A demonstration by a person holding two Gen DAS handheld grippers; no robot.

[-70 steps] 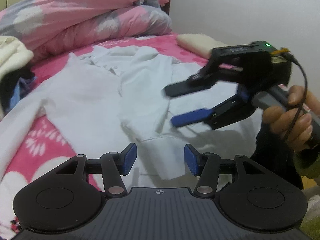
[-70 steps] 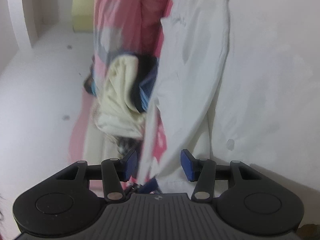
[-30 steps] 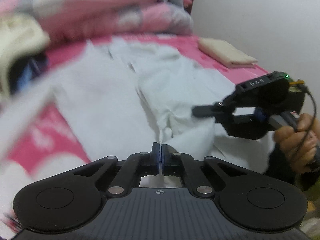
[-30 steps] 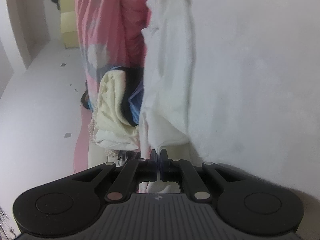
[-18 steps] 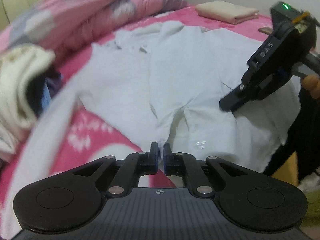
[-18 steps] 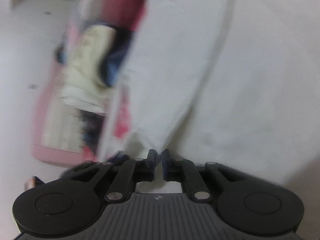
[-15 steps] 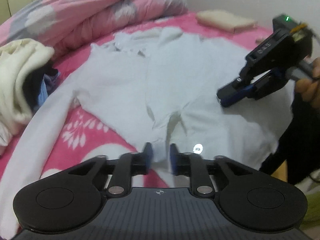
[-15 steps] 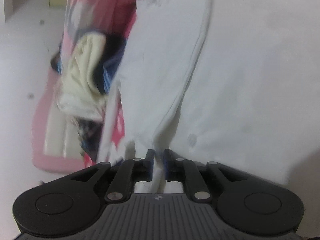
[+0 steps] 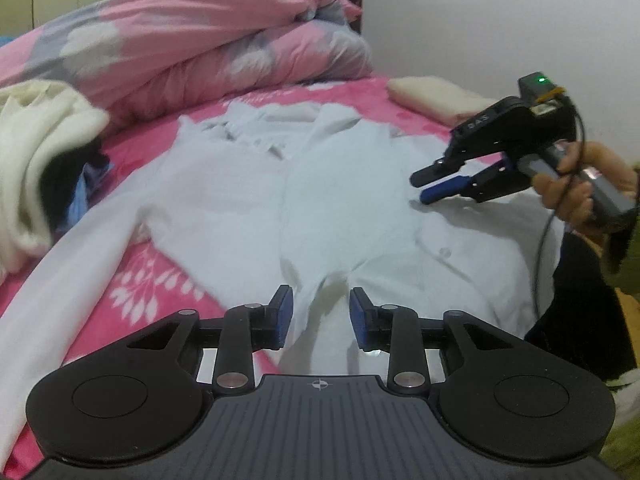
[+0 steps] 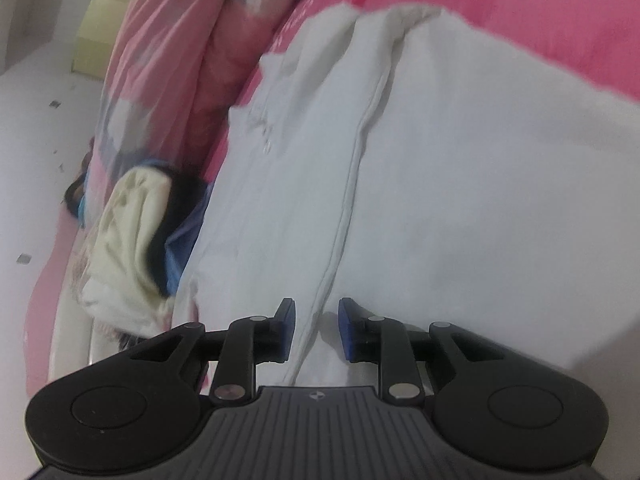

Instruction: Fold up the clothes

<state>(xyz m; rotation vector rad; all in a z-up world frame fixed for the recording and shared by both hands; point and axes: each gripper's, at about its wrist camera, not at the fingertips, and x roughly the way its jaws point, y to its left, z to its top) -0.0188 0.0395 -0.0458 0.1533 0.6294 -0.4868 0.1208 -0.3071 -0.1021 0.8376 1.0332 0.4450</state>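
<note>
The white cotton shirt (image 9: 248, 184) lies spread on the pink floral bedsheet (image 9: 152, 292). Both the left gripper (image 9: 319, 314) and the right gripper (image 9: 426, 188), tilted downward, have just been opening, their jaws slightly parted and empty above the shirt.

Soft, even indoor light, fairly dim, with a cool cast. Faint shadows under the left gripper (image 9: 320, 312) fingers and beside the right gripper (image 9: 430, 186). Strong fisheye bending at the edges, dark vignette in the corners. Pink duvet (image 9: 192, 36) slightly motion-blurred. Right wrist view softer overall; white shirt (image 10: 460, 184) washed out, little texture. Green LED glows, no glare.
</note>
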